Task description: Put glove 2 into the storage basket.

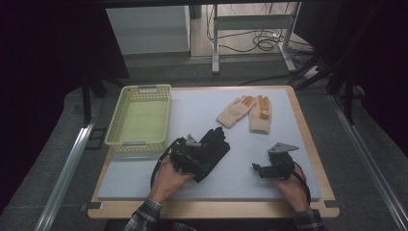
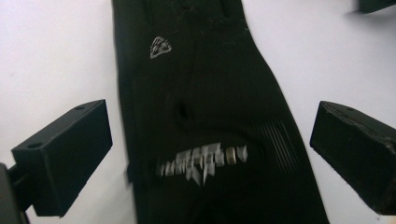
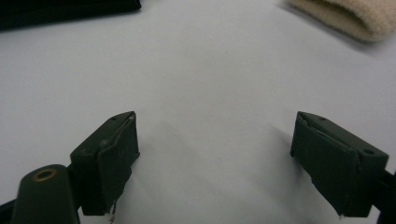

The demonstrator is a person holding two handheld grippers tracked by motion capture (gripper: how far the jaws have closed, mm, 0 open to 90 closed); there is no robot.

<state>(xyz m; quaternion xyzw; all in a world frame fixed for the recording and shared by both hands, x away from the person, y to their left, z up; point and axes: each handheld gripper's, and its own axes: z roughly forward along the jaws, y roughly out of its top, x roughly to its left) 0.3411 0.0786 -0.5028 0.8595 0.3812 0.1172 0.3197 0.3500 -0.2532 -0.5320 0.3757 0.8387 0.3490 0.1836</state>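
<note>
Step in hand looks like picking up the black fabric glove with a small white logo (image 2: 201, 116) to clear it off the counter, probably into the pale yellow-green perforated plastic basket (image 1: 140, 91) at the far left. The glove lies flat on the pale grey mat of the counter (image 1: 202, 110), near centre-left, just right of the basket's near corner. The left tool (image 1: 190, 156) sits right at the glove's near end; in the left gripper view its two black jaws stand wide apart on either side of the glove with clear mat showing between pads and fabric, so it is open and grips nothing yet. The right tool (image 1: 262, 169) rests low at the near right, well apart from the glove; its jaws are spread wide over bare mat, nothing between them. A pair of cream knit gloves with orange fingertips (image 1: 246, 113) lies at the far right, untouched. Next move calls for lowering the left tool onto the fabric, closing the jaws to pinch a fold, then lifting and carrying left and far to the basket. Thin limp cloth could slip if only the top layer is caught.
</note>
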